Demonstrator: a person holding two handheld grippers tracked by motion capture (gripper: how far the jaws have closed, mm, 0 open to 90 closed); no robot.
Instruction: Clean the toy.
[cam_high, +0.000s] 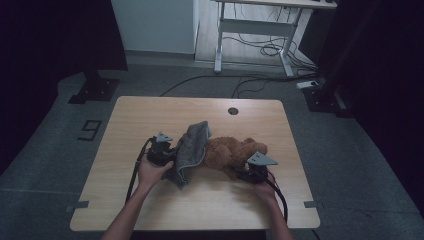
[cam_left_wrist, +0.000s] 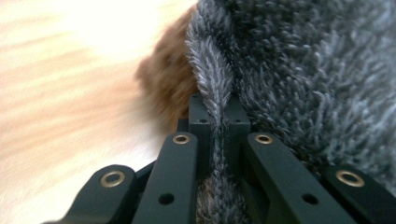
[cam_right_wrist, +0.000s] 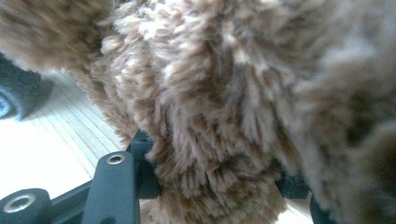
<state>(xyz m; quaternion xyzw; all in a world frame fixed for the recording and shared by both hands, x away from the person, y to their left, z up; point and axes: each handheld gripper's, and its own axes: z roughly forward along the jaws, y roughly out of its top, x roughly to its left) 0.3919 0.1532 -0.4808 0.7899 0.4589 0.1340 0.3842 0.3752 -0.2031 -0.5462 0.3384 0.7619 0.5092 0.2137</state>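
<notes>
On the wooden table (cam_high: 150, 120), mid-top, my left gripper (cam_left_wrist: 215, 122) pinches the grey cloth (cam_high: 192, 147) over the bear (cam_high: 227, 152); my right gripper (cam_high: 246, 175) clamps the bear's fur (cam_right_wrist: 210, 154). A thin fold may slip free if I tug.

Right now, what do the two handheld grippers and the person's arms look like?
Both grippers are black. The left gripper and the right gripper each carry a grey three-cornered plate on top, and a black cable trails back from each along the forearm. Up close, the fingers are flat black bars with brass-ringed holes. The forearms are bare, no sleeves in sight.
</notes>
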